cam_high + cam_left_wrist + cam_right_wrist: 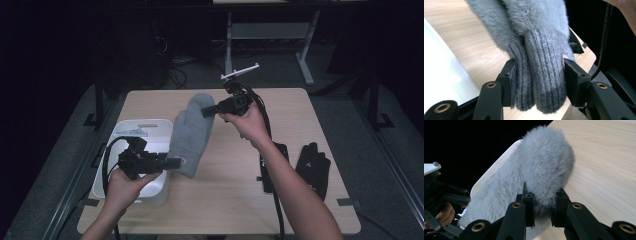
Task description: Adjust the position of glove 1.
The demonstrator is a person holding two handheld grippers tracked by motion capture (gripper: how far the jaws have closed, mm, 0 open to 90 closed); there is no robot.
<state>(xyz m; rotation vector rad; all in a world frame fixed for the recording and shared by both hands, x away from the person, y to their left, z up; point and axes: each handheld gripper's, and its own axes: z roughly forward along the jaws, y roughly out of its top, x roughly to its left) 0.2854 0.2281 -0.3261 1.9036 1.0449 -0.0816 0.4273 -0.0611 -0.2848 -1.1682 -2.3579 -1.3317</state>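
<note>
A fluffy grey mitten point(191, 131) hangs stretched between my two grippers above the wooden table point(235, 200). My left gripper point(172, 163) is shut on its ribbed knit cuff point(541, 82), both pads pressing the cuff's sides. My right gripper point(209, 110) is shut on the fuzzy fingertip end point(546, 185), held higher and farther back. In the right gripper view the mitten runs down toward the left hand and its gripper point(439, 202).
A white bin point(150, 150) stands at the table's left, just under the left hand. A black glove point(312, 167) lies at the right side of the table, and a flat black object point(270, 167) lies beside it under the right forearm. A desk frame point(270, 35) stands behind.
</note>
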